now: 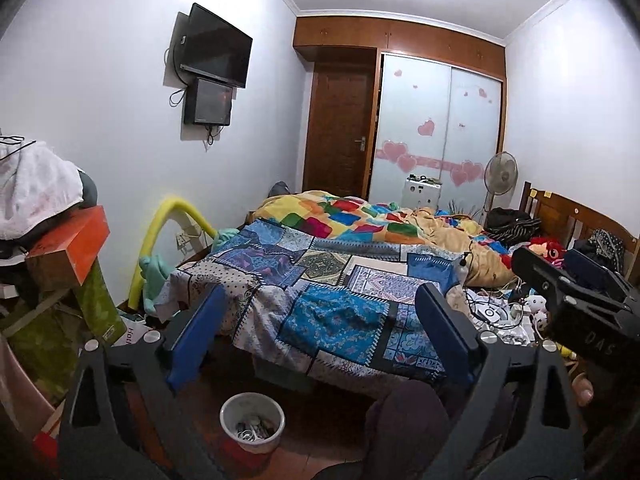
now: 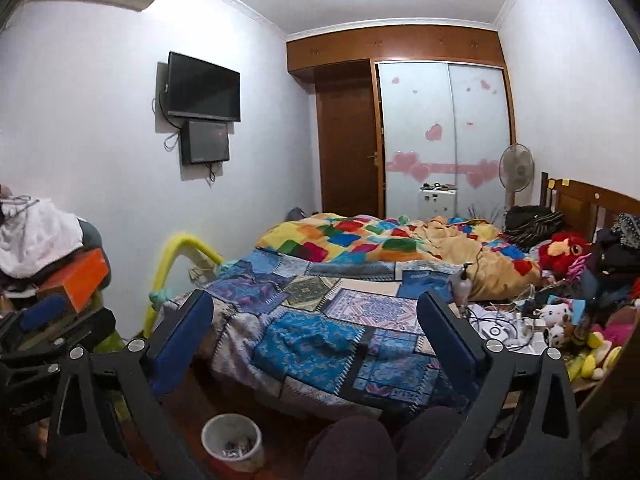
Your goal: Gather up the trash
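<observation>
This is a lived-in home bedroom. A bed (image 1: pixel 340 280) with a patchwork quilt (image 2: pixel 320 320) fills the centre, plush toys (image 2: pixel 564 252) heaped at 3 o'clock. A wall-mounted TV (image 1: pixel 218 50) hangs at 10 o'clock; a wooden door (image 1: pixel 340 132), a heart-stickered sliding wardrobe (image 1: pixel 440 128) and a standing fan (image 2: pixel 517 168) stand at 1 o'clock.

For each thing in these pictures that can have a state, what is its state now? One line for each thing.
left gripper: open, holds nothing
right gripper: open, holds nothing
trash bin: upright on the floor, uncovered, some trash inside
television: screen dark
wooden door: shut
wardrobe doors: slid shut
standing fan: upright; running or not, cannot tell
bed: unmade, blankets rumpled
</observation>
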`<state>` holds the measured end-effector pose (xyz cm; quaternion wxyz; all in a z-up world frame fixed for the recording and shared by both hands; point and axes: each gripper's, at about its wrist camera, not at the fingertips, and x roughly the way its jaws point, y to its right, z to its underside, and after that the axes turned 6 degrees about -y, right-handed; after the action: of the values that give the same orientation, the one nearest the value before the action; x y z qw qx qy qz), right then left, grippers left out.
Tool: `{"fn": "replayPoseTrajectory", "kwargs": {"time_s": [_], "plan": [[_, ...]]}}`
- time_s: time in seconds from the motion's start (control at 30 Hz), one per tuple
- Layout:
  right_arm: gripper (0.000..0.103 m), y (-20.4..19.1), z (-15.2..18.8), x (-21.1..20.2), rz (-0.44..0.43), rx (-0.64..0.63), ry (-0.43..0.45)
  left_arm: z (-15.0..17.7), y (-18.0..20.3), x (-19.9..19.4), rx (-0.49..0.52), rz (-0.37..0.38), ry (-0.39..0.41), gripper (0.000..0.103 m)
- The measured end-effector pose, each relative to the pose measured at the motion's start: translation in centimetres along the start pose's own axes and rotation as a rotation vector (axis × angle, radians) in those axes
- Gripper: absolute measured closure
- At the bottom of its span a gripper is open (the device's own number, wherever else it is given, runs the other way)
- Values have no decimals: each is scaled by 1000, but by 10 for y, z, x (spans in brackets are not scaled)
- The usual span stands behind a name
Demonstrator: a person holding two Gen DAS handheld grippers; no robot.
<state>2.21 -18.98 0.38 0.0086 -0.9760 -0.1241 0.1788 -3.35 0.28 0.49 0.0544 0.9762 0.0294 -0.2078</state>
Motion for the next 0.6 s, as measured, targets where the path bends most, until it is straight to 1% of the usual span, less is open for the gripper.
{"fn": "replayPoseTrajectory", "kwargs": {"time_s": [0.27, 0.6], "plan": [[1, 0, 9, -7, -11, -5, -22, 7, -5, -1, -2, 0, -12, 7], [1, 0, 11, -8, -37, -13, -53, 12, -8, 2, -14, -9, -35, 7]]}}
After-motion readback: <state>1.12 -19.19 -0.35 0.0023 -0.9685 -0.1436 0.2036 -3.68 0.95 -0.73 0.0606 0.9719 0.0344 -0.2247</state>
